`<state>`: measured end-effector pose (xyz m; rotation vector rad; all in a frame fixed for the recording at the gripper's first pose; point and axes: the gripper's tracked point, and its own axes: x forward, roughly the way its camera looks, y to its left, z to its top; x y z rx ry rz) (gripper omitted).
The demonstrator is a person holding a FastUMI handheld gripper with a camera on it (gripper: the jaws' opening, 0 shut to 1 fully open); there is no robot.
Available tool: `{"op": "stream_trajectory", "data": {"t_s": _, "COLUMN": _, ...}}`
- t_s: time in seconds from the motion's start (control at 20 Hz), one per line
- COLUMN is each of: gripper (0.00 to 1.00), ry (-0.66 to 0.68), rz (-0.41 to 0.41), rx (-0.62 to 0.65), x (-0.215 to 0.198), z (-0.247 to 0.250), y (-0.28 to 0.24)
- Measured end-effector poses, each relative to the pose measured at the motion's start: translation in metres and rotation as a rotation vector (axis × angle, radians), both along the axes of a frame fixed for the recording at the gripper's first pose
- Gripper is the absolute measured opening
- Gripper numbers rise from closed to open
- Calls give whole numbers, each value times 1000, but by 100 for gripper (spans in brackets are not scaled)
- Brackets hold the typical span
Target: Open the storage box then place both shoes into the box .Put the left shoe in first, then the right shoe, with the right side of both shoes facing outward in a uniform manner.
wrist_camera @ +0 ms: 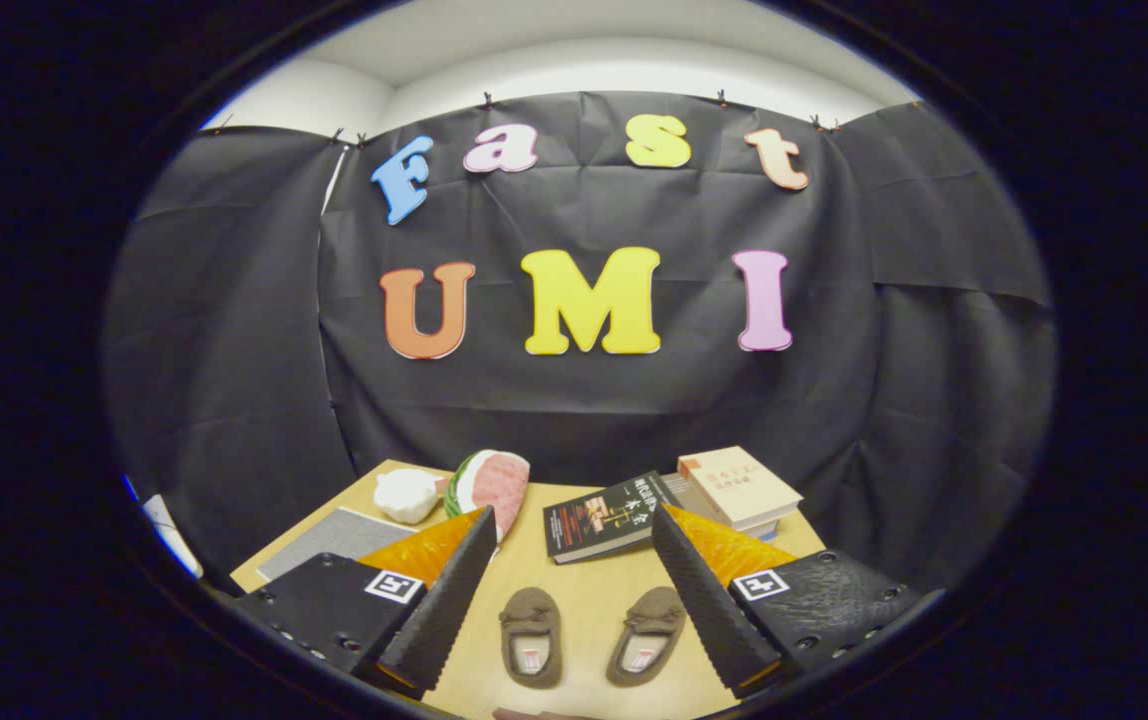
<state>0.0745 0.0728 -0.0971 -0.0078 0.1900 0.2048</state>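
Between the spread fingers (574, 600) of the hand-held gripper, which stand wide open and hold nothing, two small brown fabric slip-on shoes (589, 635) lie side by side on the pale wooden table (584, 580), toes pointing to twelve o'clock. From where I stand no storage box is plain to me; a grey flat panel (329, 540) at ten o'clock might belong to it, but I cannot tell. Opening comes first, so I would leave the shoes alone, find the lid's edge and lift it slowly. Beyond sit a dark book (599, 517), stacked tan books (739, 490) at one o'clock, and a white-and-pink plush toy (454, 487) at eleven.
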Motion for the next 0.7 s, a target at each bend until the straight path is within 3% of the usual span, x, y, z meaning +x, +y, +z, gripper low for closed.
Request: {"op": "stream_trajectory", "data": {"t_s": 0.7, "gripper": 96, "ry": 422, "rz": 282, "rx": 66, "x": 47, "z": -166, "y": 170}}
